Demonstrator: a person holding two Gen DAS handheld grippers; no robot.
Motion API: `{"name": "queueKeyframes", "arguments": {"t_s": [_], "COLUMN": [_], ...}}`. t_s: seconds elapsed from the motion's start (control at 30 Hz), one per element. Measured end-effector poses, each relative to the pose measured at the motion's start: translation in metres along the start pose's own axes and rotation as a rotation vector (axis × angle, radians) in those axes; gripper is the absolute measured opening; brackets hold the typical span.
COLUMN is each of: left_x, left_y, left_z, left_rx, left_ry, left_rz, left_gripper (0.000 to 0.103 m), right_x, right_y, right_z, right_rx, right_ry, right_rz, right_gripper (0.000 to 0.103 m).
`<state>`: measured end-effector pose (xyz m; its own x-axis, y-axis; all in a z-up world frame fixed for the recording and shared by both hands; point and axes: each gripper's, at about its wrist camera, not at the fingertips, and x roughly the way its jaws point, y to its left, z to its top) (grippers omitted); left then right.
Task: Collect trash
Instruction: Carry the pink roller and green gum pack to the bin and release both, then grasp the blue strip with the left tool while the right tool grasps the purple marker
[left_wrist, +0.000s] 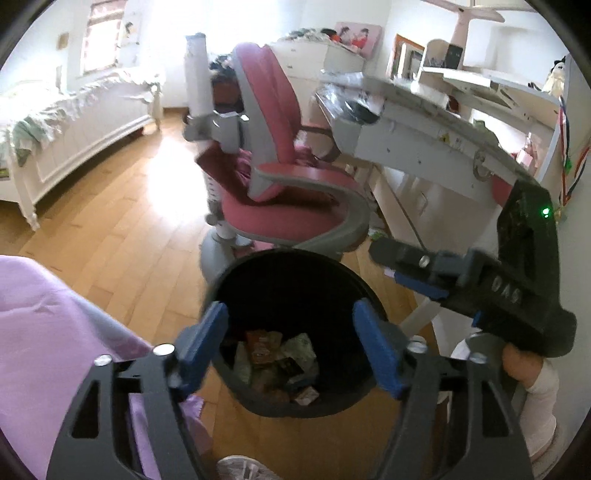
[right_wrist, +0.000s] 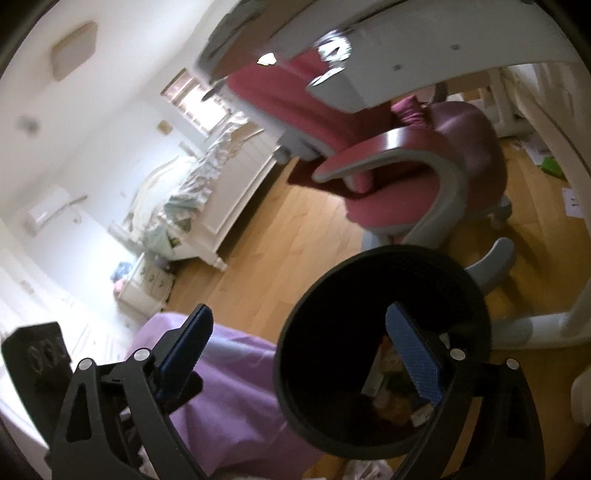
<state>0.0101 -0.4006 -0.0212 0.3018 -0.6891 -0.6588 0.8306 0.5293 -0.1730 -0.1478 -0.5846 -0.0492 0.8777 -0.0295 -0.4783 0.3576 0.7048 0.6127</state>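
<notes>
bedroom floor (left_wrist: 122, 221): right hand-held gripper (left_wrist: 417, 273) lettering unreadable above trash bin (left_wrist: 258, 269).

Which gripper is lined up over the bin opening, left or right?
The left gripper: the black bin's mouth sits between both its fingers. The right gripper is offset, with only one finger over the bin.

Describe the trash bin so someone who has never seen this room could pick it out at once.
Find the pink and grey desk chair on the wooden floor beside the white desk. Just in front of its base stands the trash bin, round, black and open-topped, with wrappers lying at its bottom.
</notes>
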Motion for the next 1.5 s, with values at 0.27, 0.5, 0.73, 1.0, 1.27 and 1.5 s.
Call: {"name": "queueKeyframes", "arguments": {"t_s": [0.27, 0.5, 0.73, 1.0, 1.27, 1.5], "left_x": [-0.072, -0.138, -0.173, -0.197, -0.205, -0.178], "left_y": [0.034, 0.082, 0.132, 0.224, 0.351, 0.404], "left_z": [-0.014, -0.033, -0.055, -0.097, -0.108, -0.092], "left_rx": [-0.022, -0.096, -0.18, -0.334, -0.451, -0.328], "left_ry": [-0.072, -0.14, -0.171, -0.141, -0.067, 0.009], "left_rz": [0.244, 0.382, 0.421, 0.476, 0.599, 0.612], "left_gripper": [0.097, 0.097, 0.097, 0.097, 0.097, 0.078], "right_x": [0.011, 0.028, 0.051, 0.097, 0.156, 0.197], "right_y": [0.057, 0.134, 0.213, 0.295, 0.361, 0.395], "right_z": [-0.014, -0.032, -0.061, -0.116, -0.169, -0.179], "right_rx": [-0.101, -0.226, -0.339, -0.45, -0.597, -0.622], "right_ry": [0.068, 0.139, 0.217, 0.381, 0.546, 0.595], "right_rz": [0.071, 0.155, 0.197, 0.259, 0.322, 0.315], "right_gripper": [0.093, 0.093, 0.093, 0.093, 0.078, 0.076]}}
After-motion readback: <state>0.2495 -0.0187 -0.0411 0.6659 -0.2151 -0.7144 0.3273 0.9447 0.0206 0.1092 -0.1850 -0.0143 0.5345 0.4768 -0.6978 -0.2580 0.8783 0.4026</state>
